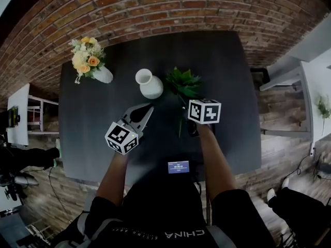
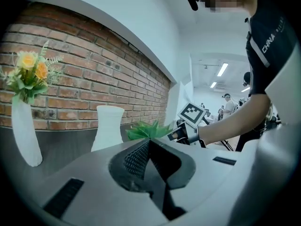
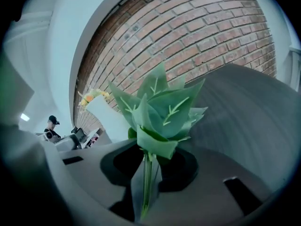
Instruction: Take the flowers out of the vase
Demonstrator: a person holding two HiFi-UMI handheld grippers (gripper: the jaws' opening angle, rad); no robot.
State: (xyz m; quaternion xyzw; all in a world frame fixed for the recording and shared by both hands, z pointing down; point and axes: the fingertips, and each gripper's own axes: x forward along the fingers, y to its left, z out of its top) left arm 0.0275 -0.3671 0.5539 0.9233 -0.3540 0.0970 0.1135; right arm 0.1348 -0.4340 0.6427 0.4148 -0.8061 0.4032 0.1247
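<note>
At the far left of the dark table [image 1: 227, 76], close under the brick wall [image 1: 155, 9], a bunch of yellow and orange flowers [image 1: 87, 56] sat in a slim white vase [image 1: 103, 75]. To its right, and apart from it, stood a round white vase [image 1: 150, 84] with a narrow neck and nothing in its mouth. Nearer the person, just below that vase, the left gripper [image 1: 147, 110] pointed up toward it. Its own view showed the jaws pressed together at the tip with nothing between them, and it was not touching either vase. Right of the round vase and just beside it was the green sprig [image 1: 183, 82], out of the vase, its leaves fanned toward the wall and its thin stem running back toward the person. The right gripper [image 3: 147, 168] had its jaws pinched on that stem just below the leaves, with the stem's lower end trailing behind them. Whether the leaves touched the table could not be told. A small screen [image 1: 178, 167] lay at the table's near edge between the person's forearms.
</note>
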